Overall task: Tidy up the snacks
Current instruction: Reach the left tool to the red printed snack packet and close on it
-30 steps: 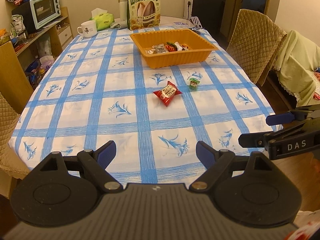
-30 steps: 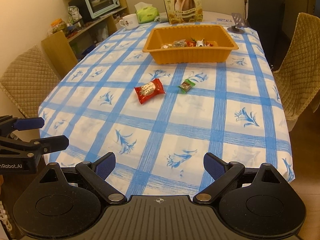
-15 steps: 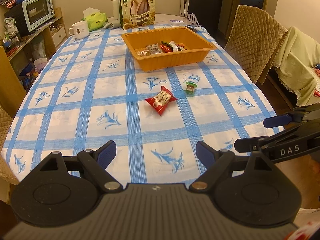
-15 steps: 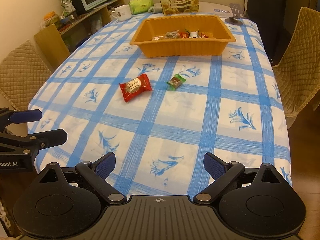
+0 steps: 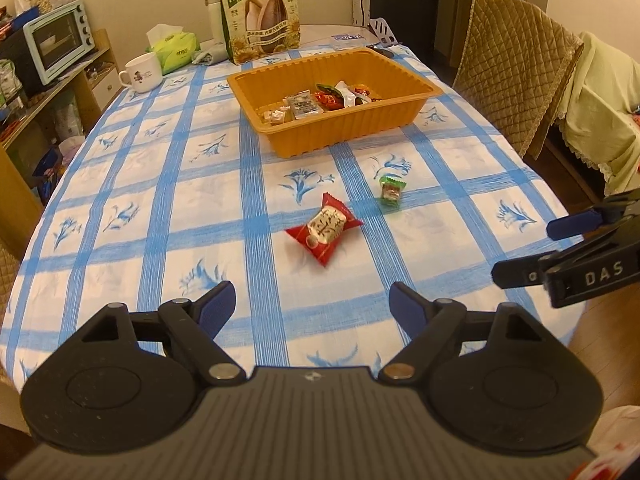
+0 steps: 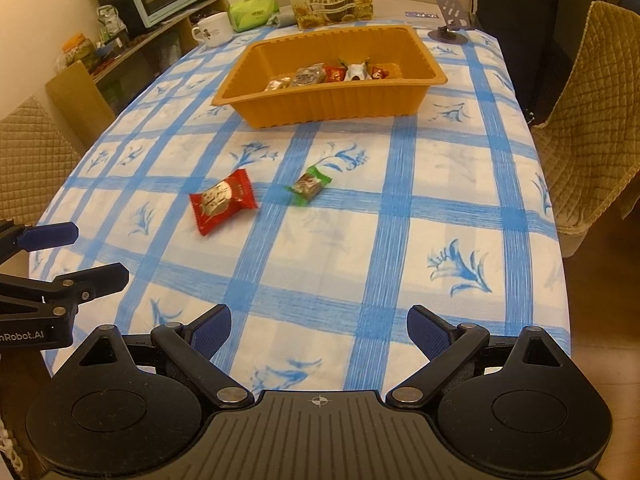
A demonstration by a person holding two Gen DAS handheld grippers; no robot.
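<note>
A red snack packet (image 5: pixel 325 229) (image 6: pixel 222 201) and a small green candy (image 5: pixel 391 191) (image 6: pixel 308 185) lie on the blue-checked tablecloth in front of an orange tray (image 5: pixel 340 132) (image 6: pixel 320 106) that holds several wrapped snacks. My left gripper (image 5: pixel 312 306) is open and empty, just short of the red packet. My right gripper (image 6: pixel 318 326) is open and empty above the table's near edge. Each gripper shows at the side of the other's view: the right one (image 5: pixel 560 248) and the left one (image 6: pixel 76 252).
A large sunflower-seed bag (image 5: pixel 260 10), a white mug (image 5: pixel 142 74) and a green tissue pack (image 5: pixel 176 48) stand behind the tray. A phone stand (image 6: pixel 450 20) is at the far right. Padded chairs (image 5: pixel 516 68) (image 6: pixel 592 128) flank the table. A shelf with a toaster oven (image 5: pixel 56 46) is on the left.
Both grippers have moved forward over the table toward the loose snacks and the tray. Both stayed open. The snacks have not moved.
</note>
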